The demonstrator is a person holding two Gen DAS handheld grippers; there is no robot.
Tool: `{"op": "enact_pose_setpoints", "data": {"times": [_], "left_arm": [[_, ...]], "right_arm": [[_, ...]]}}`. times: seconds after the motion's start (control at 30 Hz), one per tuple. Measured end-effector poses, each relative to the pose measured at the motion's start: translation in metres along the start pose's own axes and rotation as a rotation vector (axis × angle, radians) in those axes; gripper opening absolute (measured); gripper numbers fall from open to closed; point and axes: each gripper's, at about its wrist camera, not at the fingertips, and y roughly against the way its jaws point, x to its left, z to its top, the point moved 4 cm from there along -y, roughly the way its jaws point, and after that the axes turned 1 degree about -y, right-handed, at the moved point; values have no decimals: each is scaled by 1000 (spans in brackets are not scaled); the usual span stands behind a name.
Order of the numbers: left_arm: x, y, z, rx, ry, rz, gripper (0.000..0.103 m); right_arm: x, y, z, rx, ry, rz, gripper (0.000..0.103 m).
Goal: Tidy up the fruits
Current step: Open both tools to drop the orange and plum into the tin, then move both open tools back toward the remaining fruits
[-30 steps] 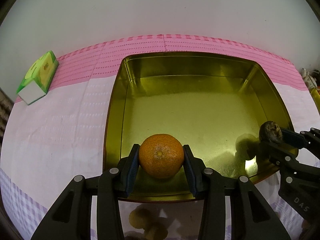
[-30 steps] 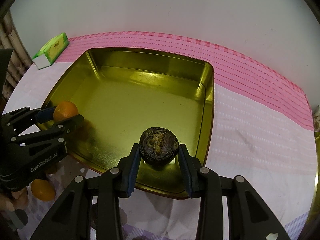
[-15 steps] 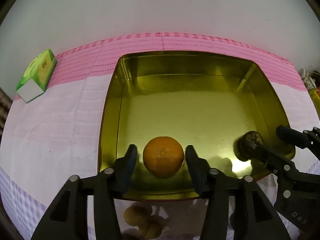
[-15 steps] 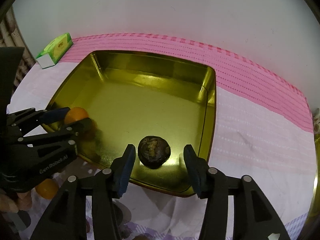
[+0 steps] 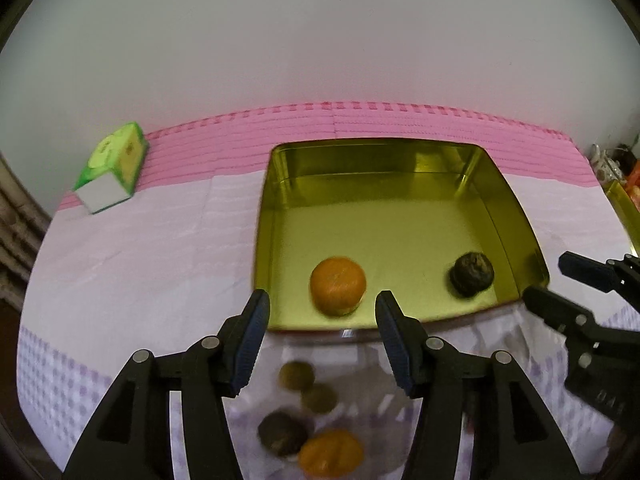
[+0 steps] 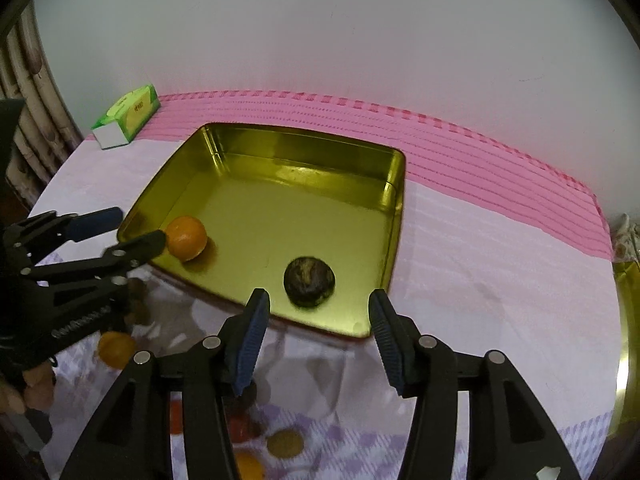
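Note:
A gold square tin tray (image 5: 400, 168) (image 6: 304, 152) lies on the pink and white tablecloth. An orange mandarin (image 5: 338, 285) (image 6: 186, 237) rests inside it near the front left wall. A dark wrinkled fruit (image 5: 471, 273) (image 6: 309, 281) rests inside near the front right. My left gripper (image 5: 322, 336) (image 6: 124, 226) is open and empty, just in front of the tray's near rim. My right gripper (image 6: 318, 334) (image 5: 560, 288) is open and empty, also drawn back over the near rim.
Several loose fruits lie on the cloth in front of the tray: an orange (image 5: 330, 452), a dark fruit (image 5: 282, 432), brownish ones (image 5: 296, 376). A green tissue box (image 5: 112, 166) (image 6: 126, 116) stands far left. Another gold container's edge (image 6: 624, 344) is at right. A white wall stands behind.
Both grippers let go of their fruits, opened wide, and drew back and up from the tray. The mandarin and the dark fruit now rest on the tray floor.

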Motion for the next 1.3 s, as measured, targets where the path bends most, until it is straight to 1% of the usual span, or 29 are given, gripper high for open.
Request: {"op": "enact_pose_setpoints", "data": {"times": [0.17, 0.4, 0.63, 0.77, 0.93, 1.3], "left_arm": [[12, 24, -22, 1, 22, 15, 56], [24, 49, -68, 18, 49, 47, 56], [33, 56, -119, 58, 109, 47, 56], [32, 55, -143, 82, 118, 45, 56], [29, 53, -147, 84, 120, 41, 56], [23, 41, -147, 109, 113, 19, 56]], "right_arm": [[-5, 21, -23, -4, -9, -7, 49], [0, 42, -63, 14, -20, 8, 49], [12, 56, -110, 39, -19, 40, 49], [21, 52, -126, 66, -14, 58, 49], [31, 46, -135, 88, 10, 67, 49], [43, 22, -138, 141, 24, 79, 49]]}}
